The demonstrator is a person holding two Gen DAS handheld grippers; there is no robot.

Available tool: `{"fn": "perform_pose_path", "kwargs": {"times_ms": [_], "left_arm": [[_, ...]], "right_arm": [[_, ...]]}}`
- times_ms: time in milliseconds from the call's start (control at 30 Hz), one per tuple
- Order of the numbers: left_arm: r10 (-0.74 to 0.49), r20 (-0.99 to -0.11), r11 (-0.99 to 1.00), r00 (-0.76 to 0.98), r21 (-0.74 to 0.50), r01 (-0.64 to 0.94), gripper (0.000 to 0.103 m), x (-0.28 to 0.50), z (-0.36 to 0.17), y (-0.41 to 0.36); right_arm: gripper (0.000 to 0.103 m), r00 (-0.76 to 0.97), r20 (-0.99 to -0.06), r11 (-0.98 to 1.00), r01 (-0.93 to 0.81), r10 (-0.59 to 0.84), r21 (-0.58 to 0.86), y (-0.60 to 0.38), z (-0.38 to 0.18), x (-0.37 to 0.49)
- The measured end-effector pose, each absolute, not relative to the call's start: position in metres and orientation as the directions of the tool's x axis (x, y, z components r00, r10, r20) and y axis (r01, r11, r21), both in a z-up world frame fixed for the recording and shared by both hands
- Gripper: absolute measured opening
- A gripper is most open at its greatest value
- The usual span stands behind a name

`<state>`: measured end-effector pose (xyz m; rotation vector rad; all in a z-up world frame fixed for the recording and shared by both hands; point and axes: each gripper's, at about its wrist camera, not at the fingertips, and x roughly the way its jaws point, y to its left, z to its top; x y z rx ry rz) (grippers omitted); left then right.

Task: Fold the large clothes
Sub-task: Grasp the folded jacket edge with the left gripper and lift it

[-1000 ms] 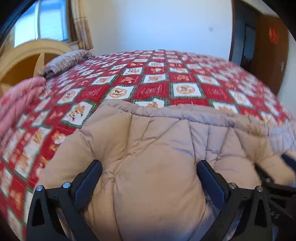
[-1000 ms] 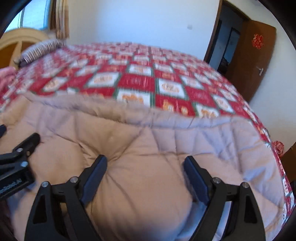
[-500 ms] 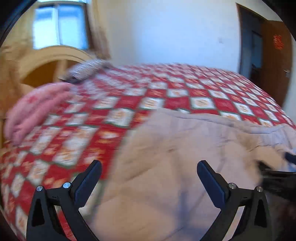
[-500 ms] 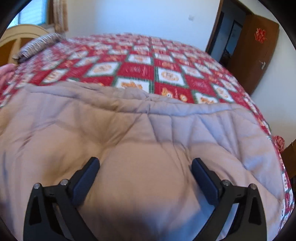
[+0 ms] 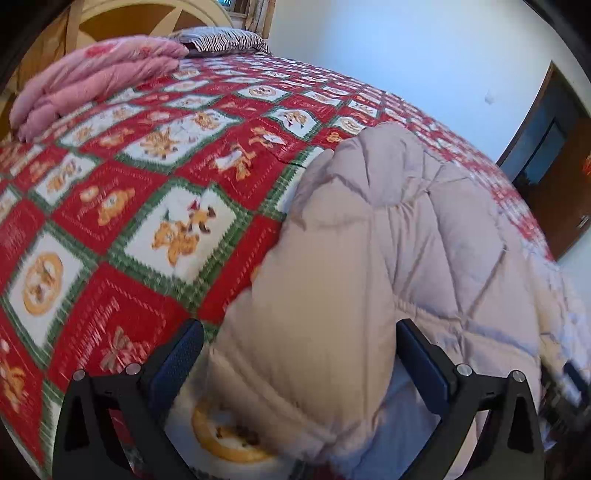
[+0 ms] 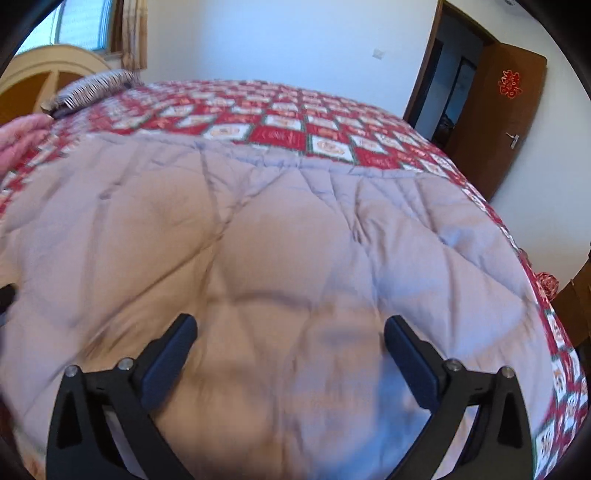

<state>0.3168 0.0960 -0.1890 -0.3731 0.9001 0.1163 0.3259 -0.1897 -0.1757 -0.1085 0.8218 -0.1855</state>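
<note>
A large beige quilted padded garment lies spread on the bed with the red patterned bedspread. In the left wrist view its left edge bulges up between the wide-open fingers of my left gripper, which sits at the garment's left side. My right gripper is open over the middle of the garment, with padded fabric between its fingers, not pinched.
A folded pink quilt and a striped pillow lie by the wooden headboard at the far left. An open brown door stands to the right. The bed's right edge falls off near the wall.
My left gripper has swung left to the garment's left edge, so much more bedspread shows. My right gripper has shifted a little over the garment. The left gripper has left the right wrist view.
</note>
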Motion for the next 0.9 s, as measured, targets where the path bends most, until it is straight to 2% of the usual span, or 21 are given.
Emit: {"fn": "perform_pose_path", "kwargs": {"times_ms": [133, 233, 367, 400, 433, 600, 667, 733, 900], "left_arm": [[-0.134, -0.764, 0.910, 0.631, -0.347, -0.227, 0.102, 0.314, -0.192, 0.093], [-0.211, -0.740, 0.888, 0.638, -0.419, -0.192, 0.102, 0.315, -0.191, 0.088], [-0.294, -0.695, 0.849, 0.656, -0.505, -0.155, 0.101, 0.318, -0.193, 0.084], [-0.288, -0.692, 0.854, 0.662, -0.498, -0.149, 0.089, 0.317, -0.191, 0.084], [-0.269, -0.692, 0.862, 0.670, -0.484, -0.154, 0.061, 0.315, -0.190, 0.086], [-0.303, -0.656, 0.854, 0.691, -0.509, -0.109, 0.049, 0.317, -0.188, 0.096], [-0.323, -0.638, 0.851, 0.699, -0.519, -0.080, 0.040, 0.319, -0.187, 0.094], [-0.334, -0.616, 0.854, 0.714, -0.518, -0.047, 0.029, 0.318, -0.179, 0.094], [-0.338, -0.536, 0.862, 0.773, -0.507, 0.025, 0.025, 0.299, -0.146, 0.100]], "right_arm": [[0.103, 0.680, -0.687, 0.962, 0.111, -0.256, -0.248, -0.179, -0.197, 0.300], [0.103, 0.677, -0.703, 0.975, 0.125, -0.217, -0.182, -0.188, -0.209, 0.302], [0.103, 0.670, -0.708, 0.973, 0.119, -0.225, -0.197, -0.185, -0.208, 0.312], [0.103, 0.674, -0.703, 0.973, 0.121, -0.226, -0.197, -0.185, -0.208, 0.310], [0.103, 0.679, -0.698, 0.973, 0.124, -0.227, -0.196, -0.185, -0.208, 0.309], [0.103, 0.672, -0.700, 0.969, 0.139, -0.243, -0.203, -0.177, -0.203, 0.287], [0.103, 0.681, -0.683, 0.961, 0.125, -0.264, -0.246, -0.171, -0.212, 0.289], [0.103, 0.669, -0.697, 0.964, 0.132, -0.258, -0.231, -0.175, -0.210, 0.296], [0.103, 0.665, -0.698, 0.961, 0.132, -0.267, -0.242, -0.171, -0.207, 0.296]]}}
